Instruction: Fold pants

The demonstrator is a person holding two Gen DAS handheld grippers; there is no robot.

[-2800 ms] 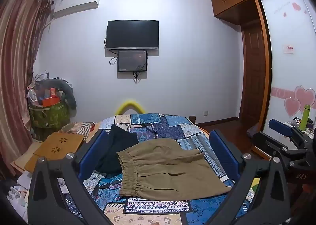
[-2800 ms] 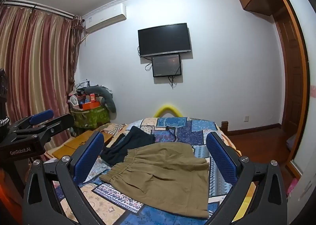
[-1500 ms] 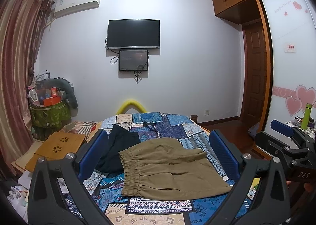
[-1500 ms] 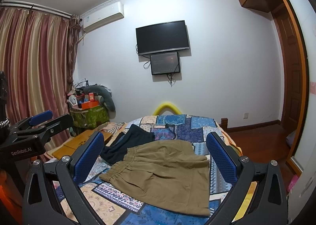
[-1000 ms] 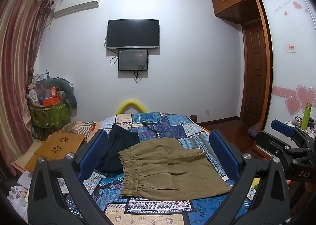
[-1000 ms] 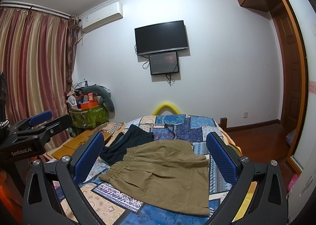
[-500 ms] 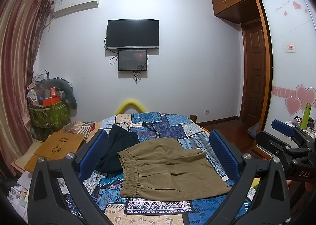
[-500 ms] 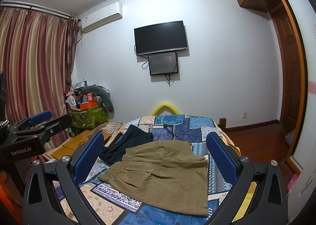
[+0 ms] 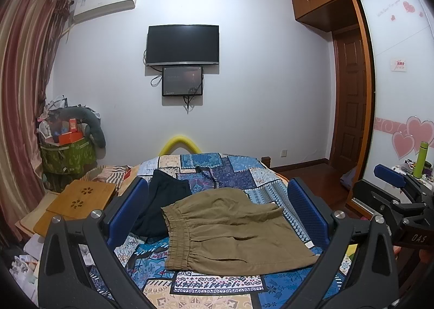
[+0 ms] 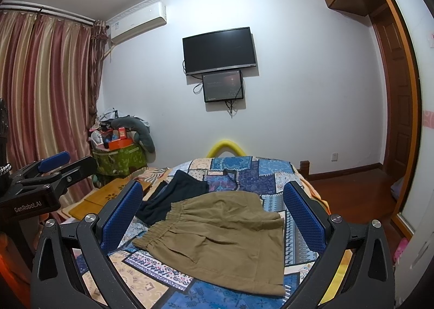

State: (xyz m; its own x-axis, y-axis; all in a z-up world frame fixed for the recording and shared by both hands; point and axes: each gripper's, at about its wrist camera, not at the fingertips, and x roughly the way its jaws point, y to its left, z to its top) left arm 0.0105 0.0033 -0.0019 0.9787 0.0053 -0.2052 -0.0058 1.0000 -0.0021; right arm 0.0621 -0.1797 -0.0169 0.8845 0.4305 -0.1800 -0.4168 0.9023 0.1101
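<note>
With left gripper and right gripper both released above the khaki shorts, pinch the elastic waistband corners first.

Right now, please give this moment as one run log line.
left gripper: open, empty | right gripper: open, empty | olive-brown elastic-waist pants: flat on patchwork bedspread | fold: not started
</note>
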